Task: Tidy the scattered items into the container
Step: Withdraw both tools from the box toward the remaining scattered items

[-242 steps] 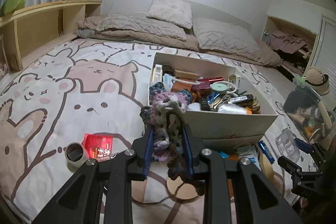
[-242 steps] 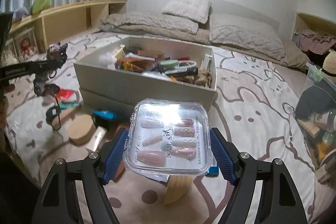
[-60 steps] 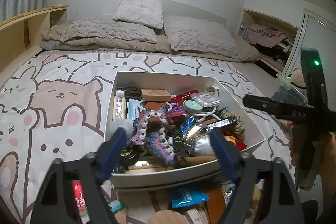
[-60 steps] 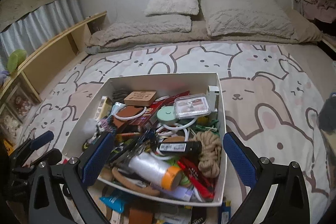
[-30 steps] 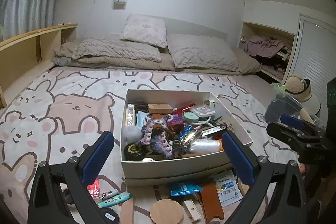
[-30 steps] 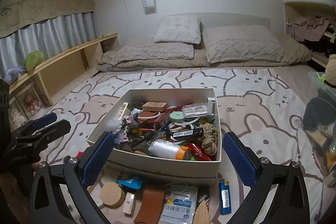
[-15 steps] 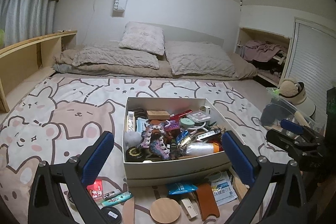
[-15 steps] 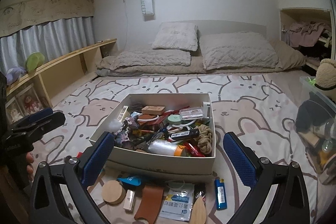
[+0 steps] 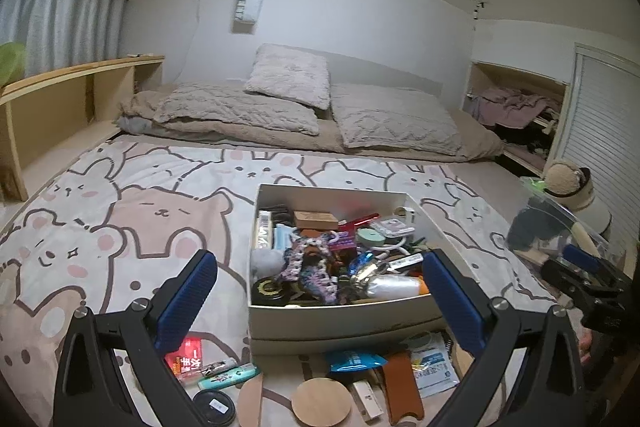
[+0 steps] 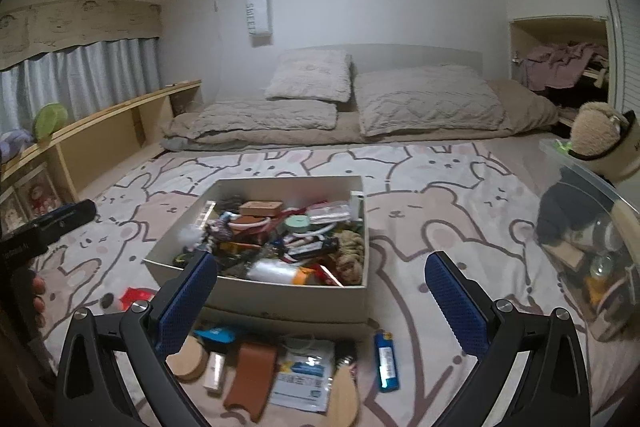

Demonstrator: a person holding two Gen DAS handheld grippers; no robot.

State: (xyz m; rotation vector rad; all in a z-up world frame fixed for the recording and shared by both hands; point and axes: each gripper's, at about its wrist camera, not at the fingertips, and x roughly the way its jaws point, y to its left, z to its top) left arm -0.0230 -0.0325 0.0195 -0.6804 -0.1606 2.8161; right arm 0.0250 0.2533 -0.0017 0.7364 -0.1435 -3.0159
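A white box (image 9: 344, 321) (image 10: 280, 297) full of small items sits on the bear-print bedspread. Loose items lie in front of it: a round wooden coaster (image 9: 322, 401), a brown leather case (image 9: 400, 385) (image 10: 250, 375), a blue packet (image 9: 354, 361), a white pouch (image 10: 304, 379), a blue lighter (image 10: 386, 359), a red packet (image 9: 188, 355), a teal tube (image 9: 228, 375). My left gripper (image 9: 320, 291) is open and empty, held back above these items. My right gripper (image 10: 320, 287) is open and empty, likewise in front of the box.
Pillows (image 9: 288, 81) and a folded duvet lie at the head of the bed. A wooden shelf (image 9: 60, 107) runs along the left. A clear bin (image 10: 588, 247) with a plush toy stands at the right.
Both grippers have drawn back and up from the box, so it looks smaller and more of the loose items in front show. Both stay open and empty.
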